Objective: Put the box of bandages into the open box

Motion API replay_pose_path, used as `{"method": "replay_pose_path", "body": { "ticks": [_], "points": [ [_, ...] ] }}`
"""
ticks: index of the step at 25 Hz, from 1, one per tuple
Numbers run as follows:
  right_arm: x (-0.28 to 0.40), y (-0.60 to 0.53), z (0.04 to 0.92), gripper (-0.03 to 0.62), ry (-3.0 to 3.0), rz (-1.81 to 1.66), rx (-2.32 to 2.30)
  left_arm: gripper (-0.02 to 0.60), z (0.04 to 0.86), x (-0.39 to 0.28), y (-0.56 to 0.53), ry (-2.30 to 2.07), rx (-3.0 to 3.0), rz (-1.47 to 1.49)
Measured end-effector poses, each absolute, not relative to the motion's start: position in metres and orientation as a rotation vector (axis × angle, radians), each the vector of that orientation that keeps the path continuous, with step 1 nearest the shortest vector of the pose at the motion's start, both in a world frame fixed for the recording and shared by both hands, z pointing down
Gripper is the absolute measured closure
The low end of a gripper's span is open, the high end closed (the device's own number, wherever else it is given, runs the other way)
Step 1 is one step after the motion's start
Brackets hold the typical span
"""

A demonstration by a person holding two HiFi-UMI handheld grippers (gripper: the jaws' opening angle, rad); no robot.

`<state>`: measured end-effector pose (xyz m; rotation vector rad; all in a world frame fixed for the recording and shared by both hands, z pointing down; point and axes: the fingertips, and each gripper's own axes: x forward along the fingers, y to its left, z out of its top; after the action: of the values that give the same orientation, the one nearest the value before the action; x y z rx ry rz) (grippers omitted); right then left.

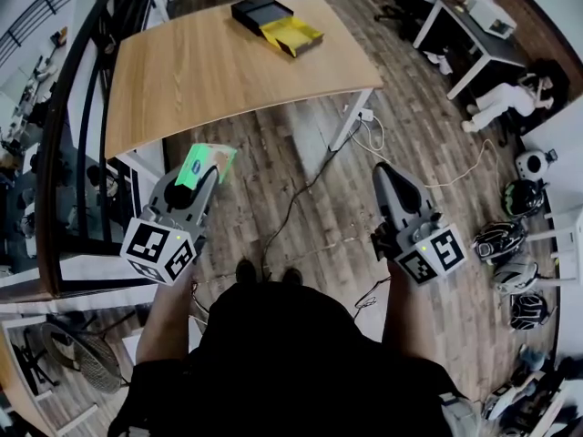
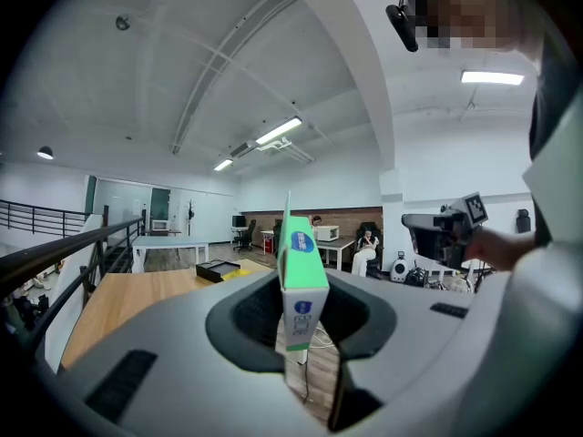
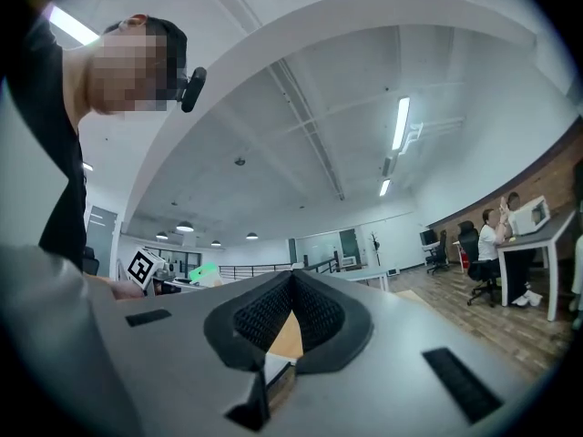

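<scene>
Clamped on the box of bandages (image 1: 208, 162) with the left gripper (image 1: 197, 186), jaws pressed flat against its two broad faces, narrow edge turned toward that gripper's camera, most of its length sticking out past the tips. Carried in mid-air over the wooden floor (image 1: 301, 217), short of the table (image 1: 182, 80) and well apart from the open box (image 1: 273, 24), black and yellow, lying near the table's far edge. Pressed together and empty on the right gripper (image 1: 390, 178), with nothing between the jaws in its own view. Probably very light: thin green card, hollow, most likely round a few soft strips, so little weight to fight and little to steady it. Likely to dent or buckle under a harder squeeze; likely to swivel or slip on the glossy print under a looser one. Best held as now, flat on the wide faces and toward one end, never across the thin edges and never by the end flaps, apt to pop open. Worth keeping level on the way over the table, then lowering right down into the open box before letting go; prone to bouncing out or catching on the rim if dropped from height. No call for the right gripper, except perhaps to steady the open box against sliding on the smooth table.
</scene>
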<state>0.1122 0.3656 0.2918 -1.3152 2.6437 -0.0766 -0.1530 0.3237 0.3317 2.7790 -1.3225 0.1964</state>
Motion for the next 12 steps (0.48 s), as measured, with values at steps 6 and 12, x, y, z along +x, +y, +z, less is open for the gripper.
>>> {"method": "replay_pose_path", "body": {
  "ticks": [6,12],
  "points": [
    [0.139,0.378,0.289,0.556,2.636,-0.076,-1.280,0.485,0.328,-0.124,0.338,-1.334,2.784,0.222],
    [0.156,0.381,0.299,0.556,2.612,-0.134,-1.263,0.485,0.335,-0.112,0.343,-1.336,2.768,0.236]
  ]
}}
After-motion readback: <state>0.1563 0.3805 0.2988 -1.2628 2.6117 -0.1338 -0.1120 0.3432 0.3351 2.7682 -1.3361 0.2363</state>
